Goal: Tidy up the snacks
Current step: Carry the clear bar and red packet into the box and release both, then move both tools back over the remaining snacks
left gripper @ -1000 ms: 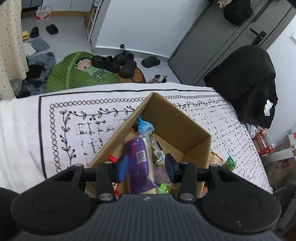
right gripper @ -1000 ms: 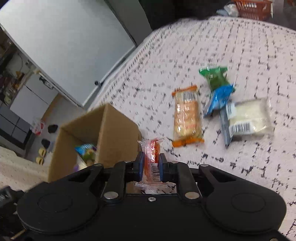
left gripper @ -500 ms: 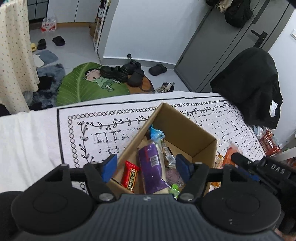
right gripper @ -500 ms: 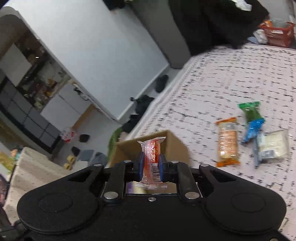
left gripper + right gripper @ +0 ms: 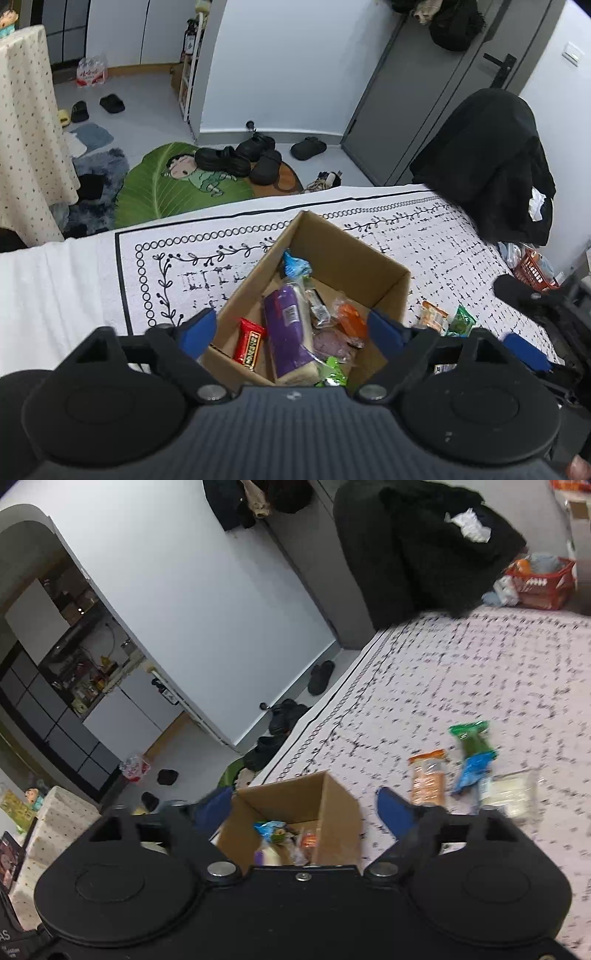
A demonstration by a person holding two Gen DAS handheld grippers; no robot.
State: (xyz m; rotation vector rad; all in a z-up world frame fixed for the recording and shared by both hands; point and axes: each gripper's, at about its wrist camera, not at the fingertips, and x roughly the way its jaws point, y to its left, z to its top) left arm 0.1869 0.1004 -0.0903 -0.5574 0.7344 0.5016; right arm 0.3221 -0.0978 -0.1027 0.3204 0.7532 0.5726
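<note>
The cardboard box (image 5: pixel 332 273) sits open on the patterned cloth (image 5: pixel 424 236), close to the cloth's far bordered edge, and both of your grippers are poised right above it. Inside it you can see a purple packet (image 5: pixel 290 332) lying lengthwise, a red bar (image 5: pixel 250 341) against the box's left wall, a blue wrapper (image 5: pixel 295 264) toward the far corner, an orange-red packet (image 5: pixel 349 317) near the right wall and a green wrapper (image 5: pixel 334 373) at the near edge.

Your left gripper (image 5: pixel 291 332) is spread wide, its blue pads straddling the box from wall to wall, and it grips nothing. Your right gripper (image 5: pixel 306 808) is spread just as wide and is also empty; seen from its own camera, the box (image 5: pixel 295 808) lies directly between its fingers.

Out on the cloth to the right of the box, well apart from either gripper, lie an orange biscuit pack (image 5: pixel 426 777), a green packet (image 5: pixel 472 738) touching a blue packet (image 5: pixel 471 773), and a pale clear-wrapped item (image 5: pixel 511 797), though motion blur makes that last one hard to read. Beyond the cloth's far edge, black shoes (image 5: pixel 236 158) rest on a leaf-shaped mat (image 5: pixel 159 192).
</note>
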